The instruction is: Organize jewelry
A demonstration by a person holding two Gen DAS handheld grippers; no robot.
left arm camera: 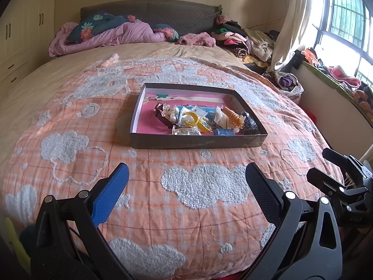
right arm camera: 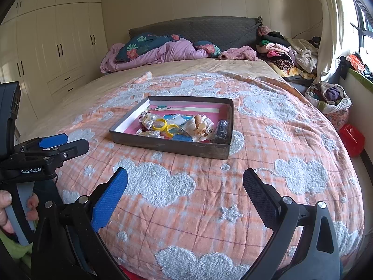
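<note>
A shallow dark box point(left arm camera: 198, 141) with a pink bottom sits on the bed, also in the right wrist view point(right arm camera: 167, 146). It holds a heap of jewelry: yellow bangles point(left arm camera: 193, 119) point(right arm camera: 163, 126), an orange spiral hair tie point(left arm camera: 230, 116) point(right arm camera: 199, 120), a dark blue piece point(left arm camera: 248, 122) point(right arm camera: 222, 127), and small clear packets. My left gripper point(left arm camera: 186, 177) is open and empty, hovering above the bedspread in front of the box. My right gripper point(right arm camera: 185, 182) is open and empty, to the right of the left one, also short of the box.
The bed is covered by an orange checked bedspread with grey cloud patches point(left arm camera: 205, 186). Pink bedding and pillows point(right arm camera: 158, 51) lie at the head. Piles of clothes point(right arm camera: 286, 53) sit at the far right. A red bag point(right arm camera: 352, 138) is on the floor. Wardrobes point(right arm camera: 53, 42) stand left.
</note>
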